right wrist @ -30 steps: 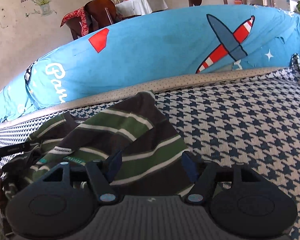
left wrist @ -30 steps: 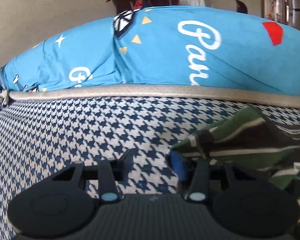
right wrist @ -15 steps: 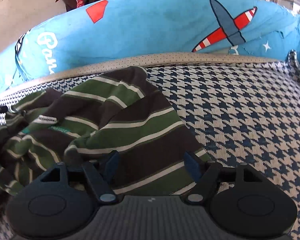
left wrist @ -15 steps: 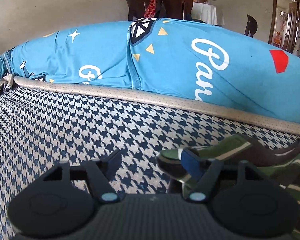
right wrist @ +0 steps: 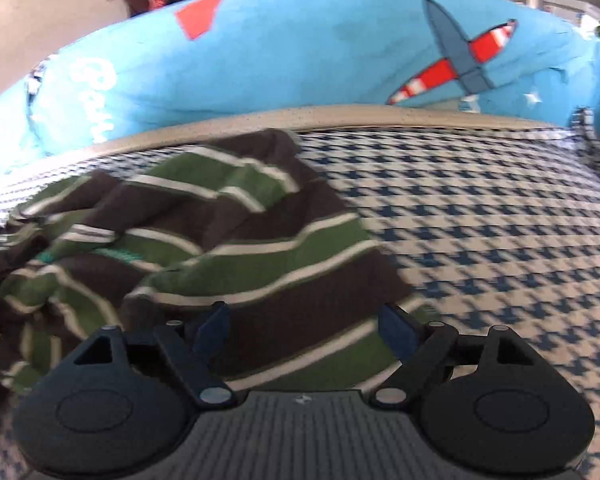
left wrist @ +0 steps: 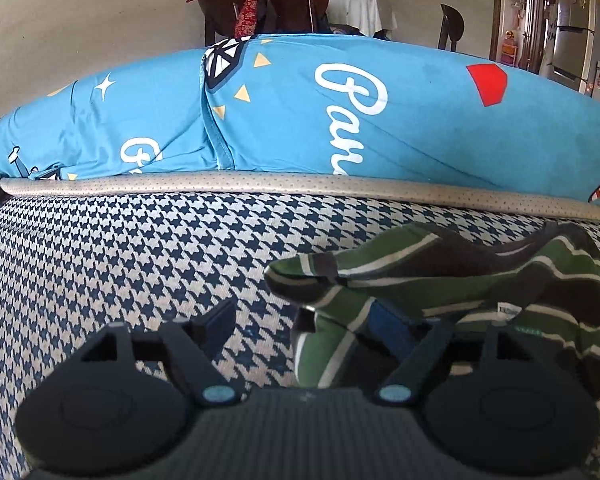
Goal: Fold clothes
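Note:
A green, brown and white striped garment (left wrist: 460,276) lies crumpled on the houndstooth bed cover (left wrist: 120,260). My left gripper (left wrist: 300,324) is open at the garment's left edge; a fold of cloth hangs over its right finger (left wrist: 392,330) and reaches into the gap. In the right wrist view the same garment (right wrist: 240,240) spreads to the left and centre. My right gripper (right wrist: 304,330) is open low over its near striped part, with cloth under both fingers. This view is blurred by motion.
A long blue printed bolster (left wrist: 300,112) runs along the far side behind a beige piped edge (left wrist: 260,184). Bare houndstooth cover (right wrist: 480,220) lies to the garment's right. Chairs (left wrist: 292,4) and a fridge (left wrist: 572,32) stand in the room behind.
My left gripper has closed in on the garment's left edge, and cloth now lies over its right finger. My right gripper has moved forward and lower over the garment. Both stay open.

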A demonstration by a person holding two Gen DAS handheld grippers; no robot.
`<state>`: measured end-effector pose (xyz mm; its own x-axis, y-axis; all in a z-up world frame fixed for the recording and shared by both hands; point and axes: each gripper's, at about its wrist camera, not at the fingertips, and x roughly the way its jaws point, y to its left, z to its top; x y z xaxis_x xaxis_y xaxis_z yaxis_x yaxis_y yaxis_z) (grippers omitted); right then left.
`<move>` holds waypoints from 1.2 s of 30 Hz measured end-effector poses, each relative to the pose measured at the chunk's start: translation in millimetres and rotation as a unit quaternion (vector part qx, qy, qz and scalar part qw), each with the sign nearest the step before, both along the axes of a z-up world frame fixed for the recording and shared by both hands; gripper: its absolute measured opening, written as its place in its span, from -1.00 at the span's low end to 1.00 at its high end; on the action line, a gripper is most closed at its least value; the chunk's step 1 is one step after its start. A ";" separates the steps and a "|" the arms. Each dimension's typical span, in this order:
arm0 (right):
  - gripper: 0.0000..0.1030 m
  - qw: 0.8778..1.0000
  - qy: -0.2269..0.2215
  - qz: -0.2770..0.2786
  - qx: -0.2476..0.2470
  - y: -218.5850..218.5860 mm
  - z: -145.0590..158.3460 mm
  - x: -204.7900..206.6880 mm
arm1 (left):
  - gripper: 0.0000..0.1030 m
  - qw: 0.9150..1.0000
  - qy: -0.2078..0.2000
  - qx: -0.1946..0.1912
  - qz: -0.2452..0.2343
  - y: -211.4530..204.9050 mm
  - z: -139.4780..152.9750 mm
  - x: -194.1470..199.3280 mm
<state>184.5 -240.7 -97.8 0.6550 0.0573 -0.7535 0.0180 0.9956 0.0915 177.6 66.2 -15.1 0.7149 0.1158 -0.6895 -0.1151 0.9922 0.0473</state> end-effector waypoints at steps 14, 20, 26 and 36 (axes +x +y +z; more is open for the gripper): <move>-0.94 0.998 -0.070 0.002 0.004 11.7 11.5 5.7 | 0.57 1.000 0.020 0.003 -0.008 0.8 -4.9 -6.9; -0.94 0.992 -0.108 -0.061 -0.007 -12.9 31.1 7.4 | 0.58 1.000 0.020 0.001 -0.010 -0.2 -4.7 -6.8; -0.93 0.986 -0.118 -0.115 -0.008 -38.8 41.5 2.0 | 0.58 1.000 0.021 0.000 -0.015 -1.4 -2.5 -8.1; 0.39 0.991 -0.085 -0.041 0.091 -29.0 35.0 -8.3 | 0.60 0.999 0.021 0.006 -0.034 -9.4 1.3 -16.1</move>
